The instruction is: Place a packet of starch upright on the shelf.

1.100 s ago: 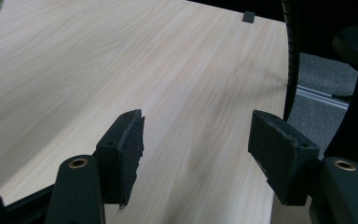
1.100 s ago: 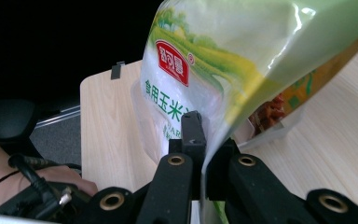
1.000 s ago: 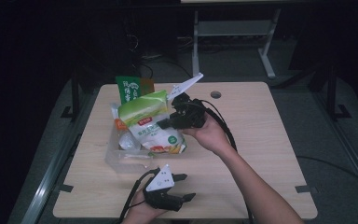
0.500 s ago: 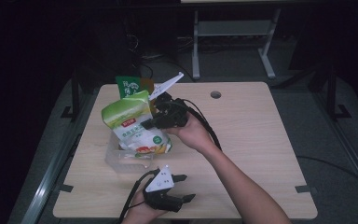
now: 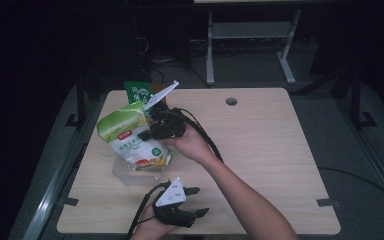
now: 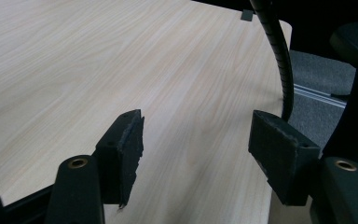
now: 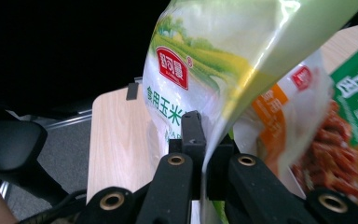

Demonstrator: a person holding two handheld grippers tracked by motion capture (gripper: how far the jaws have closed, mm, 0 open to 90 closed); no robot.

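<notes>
Reaching forward over the bench [image 5: 260,150] from the near edge, the right forearm runs diagonally up and to the left in the high view, the hand wrapped around the body of the right tongs [image 5: 147,134]. These tongs point left, roughly level, and are pressed together on the edge of a pale green corn bag [image 5: 127,137]; the right gripper view shows the film of the bag [image 7: 200,70] pinched between the two black pads. The bag hangs tilted, raised above a clear tray [image 5: 125,172] at the left part of the bench. A dark green packet [image 5: 137,92] stands behind the bag, and an orange-labelled packet [image 7: 279,121] lies just beside it; whether that packet rests inside the tray cannot be told.

The left hand rests at the near edge of the bench, holding the left tongs [image 5: 197,201] low and pointing right. Its pads [image 6: 126,149] stand spread, with bare wood between them and nothing gripped.
</notes>
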